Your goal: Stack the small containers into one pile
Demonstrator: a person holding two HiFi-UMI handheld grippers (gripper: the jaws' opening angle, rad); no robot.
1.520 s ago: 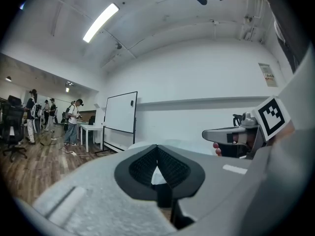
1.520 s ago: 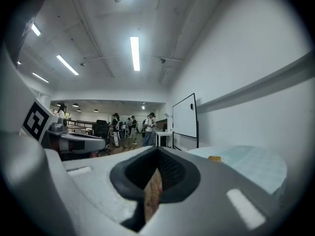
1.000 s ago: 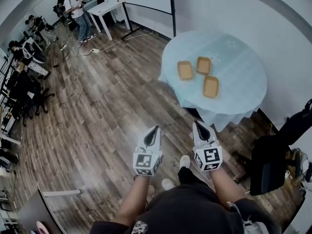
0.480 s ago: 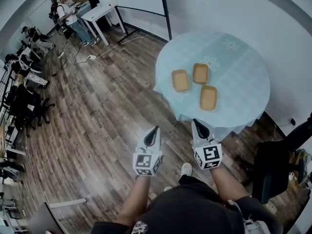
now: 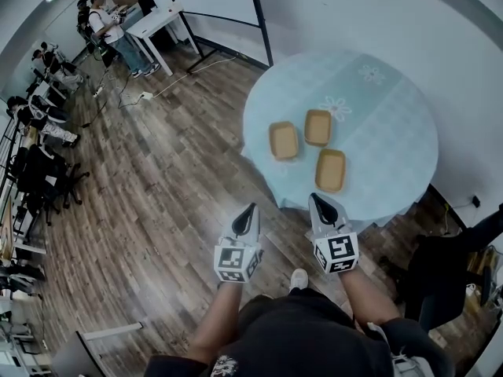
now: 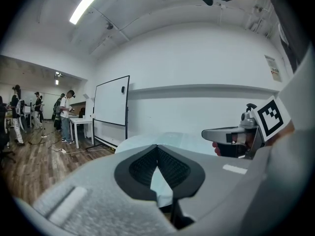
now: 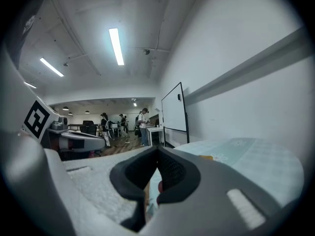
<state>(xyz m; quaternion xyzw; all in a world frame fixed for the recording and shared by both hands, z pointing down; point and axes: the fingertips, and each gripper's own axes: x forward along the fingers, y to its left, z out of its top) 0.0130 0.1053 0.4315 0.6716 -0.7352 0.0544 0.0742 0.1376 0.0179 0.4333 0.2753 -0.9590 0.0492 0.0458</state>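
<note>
round table (image 5: 385, 148) bears three separate containers (image 5: 317, 127); left gripper (image 5: 251, 210) and right gripper (image 5: 315, 200) closed, empty.

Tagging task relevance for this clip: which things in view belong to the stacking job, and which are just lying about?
Job: left container, far container, near container, the table under them.
Lying about: whiteboard, white desk, office chairs.
</note>
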